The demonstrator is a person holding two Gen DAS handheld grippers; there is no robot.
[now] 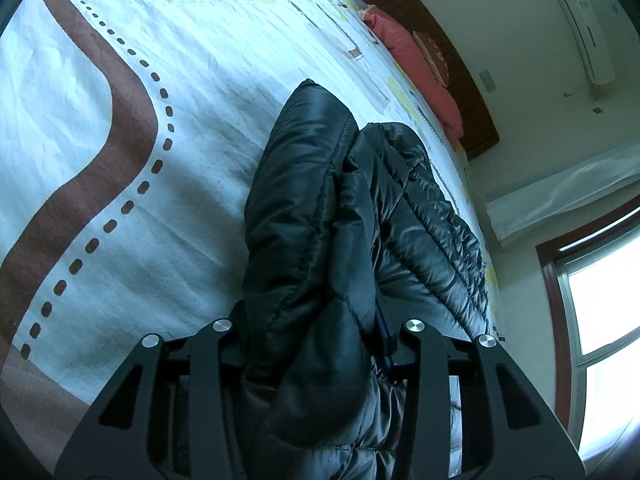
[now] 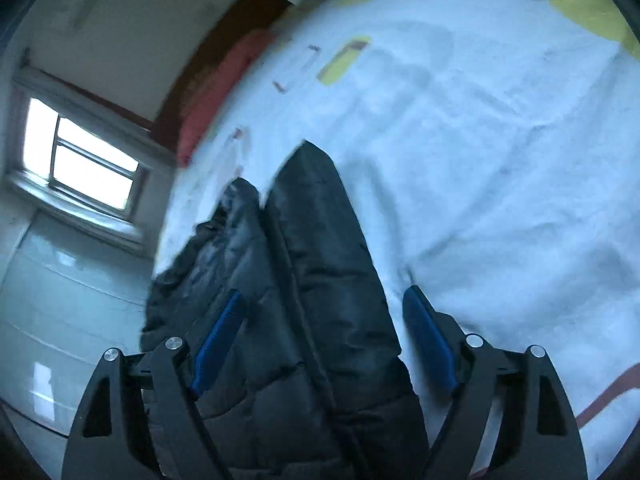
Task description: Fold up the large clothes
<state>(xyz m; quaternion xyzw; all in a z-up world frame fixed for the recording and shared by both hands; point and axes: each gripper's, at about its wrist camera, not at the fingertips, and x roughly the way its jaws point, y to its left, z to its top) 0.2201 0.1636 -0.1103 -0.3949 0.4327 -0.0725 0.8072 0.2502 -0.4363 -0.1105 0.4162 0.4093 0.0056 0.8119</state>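
While left claw [image 1: 316, 344] grips (tight), jacket [image 1: 320, 200] hangs.

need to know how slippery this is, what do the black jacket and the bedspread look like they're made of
Black jacket: looks like glossy quilted nylon or polyester, shown by sheen and puffy stitched panels.
Bedspread: looks like matte woven cotton, printed, with fine creases; the fibre itself can't be told.

A dark, shiny quilted puffer jacket [image 1: 320, 216] lies bunched on the bed, folded into long padded ridges side by side. Its stitched panels are creased and puffy, and its near end is raised off the bedding.
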